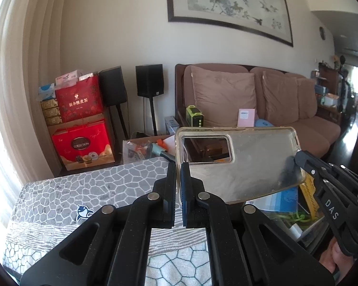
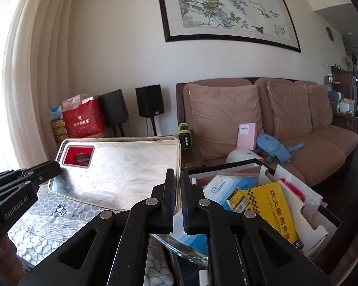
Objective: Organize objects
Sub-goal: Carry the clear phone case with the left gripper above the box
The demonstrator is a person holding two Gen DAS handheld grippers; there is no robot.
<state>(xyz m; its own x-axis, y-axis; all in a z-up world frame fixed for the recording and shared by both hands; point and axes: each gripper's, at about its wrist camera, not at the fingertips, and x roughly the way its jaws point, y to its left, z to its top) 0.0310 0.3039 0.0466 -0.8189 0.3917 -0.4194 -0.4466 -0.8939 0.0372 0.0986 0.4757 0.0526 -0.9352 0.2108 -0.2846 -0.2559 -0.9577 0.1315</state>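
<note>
A clear, scuffed phone case (image 1: 241, 164) with a camera cutout is held in the air between both grippers. My left gripper (image 1: 178, 166) is shut on its left edge, near the cutout. My right gripper (image 2: 177, 174) is shut on the opposite edge; the case (image 2: 121, 169) spreads to its left. Each gripper shows in the other's view: the right one (image 1: 298, 159) at the case's far end, the left one (image 2: 57, 168) by the cutout. The case hangs above a grey patterned cloth (image 1: 88, 190).
A box (image 2: 327, 217) of booklets and packets, with a yellow booklet (image 2: 272, 209) on top, sits to the right below the case. A brown sofa (image 2: 286, 131) with cushions stands behind. Red gift bags (image 1: 81, 119) and speakers (image 1: 150, 83) stand at the left wall.
</note>
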